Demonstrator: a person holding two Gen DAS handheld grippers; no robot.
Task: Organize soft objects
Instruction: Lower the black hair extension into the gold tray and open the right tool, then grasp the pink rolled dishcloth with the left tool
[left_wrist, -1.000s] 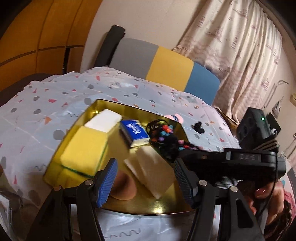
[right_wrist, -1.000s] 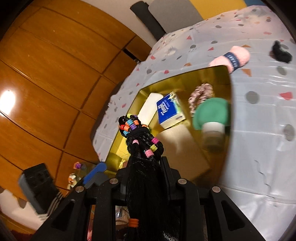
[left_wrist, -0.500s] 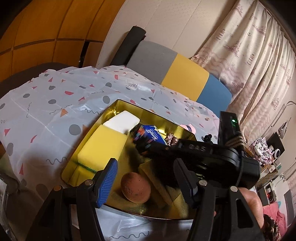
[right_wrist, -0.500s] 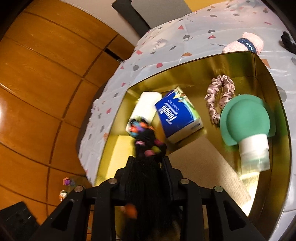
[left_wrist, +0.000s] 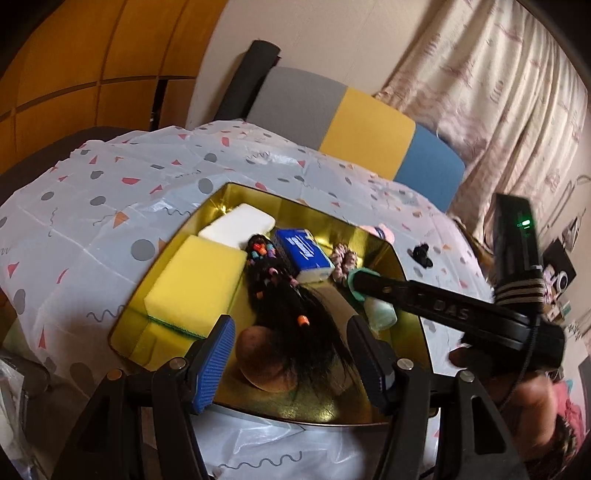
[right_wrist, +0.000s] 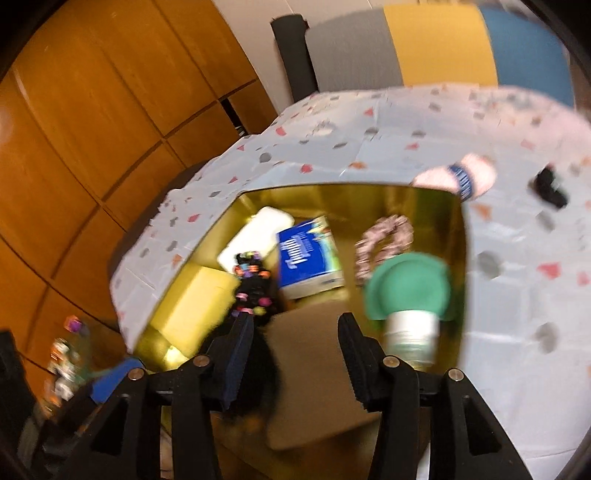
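My right gripper (right_wrist: 295, 354) stands wide open with nothing between its fingers; the black beaded hairpiece (left_wrist: 284, 295) lies loose in the gold tray (left_wrist: 413, 317), its strands brushing my left finger. My left gripper (left_wrist: 291, 363) is open too, holding nothing, hovering over the tray's near edge. Under the hairpiece's loose end sits a brown ball (left_wrist: 258, 369). The yellow sponge (left_wrist: 195, 280) fills the tray's left side, the white block (left_wrist: 240, 225) at its far-left corner. Beside the beads lies the blue tissue pack (right_wrist: 306, 258), then the scrunchie (right_wrist: 384, 240) and green-capped bottle (right_wrist: 410, 295) toward the right edge. A pink sock (right_wrist: 458, 177) and a black item (right_wrist: 550, 188) lie on the cloth (left_wrist: 110, 192) beyond the far-right corner.
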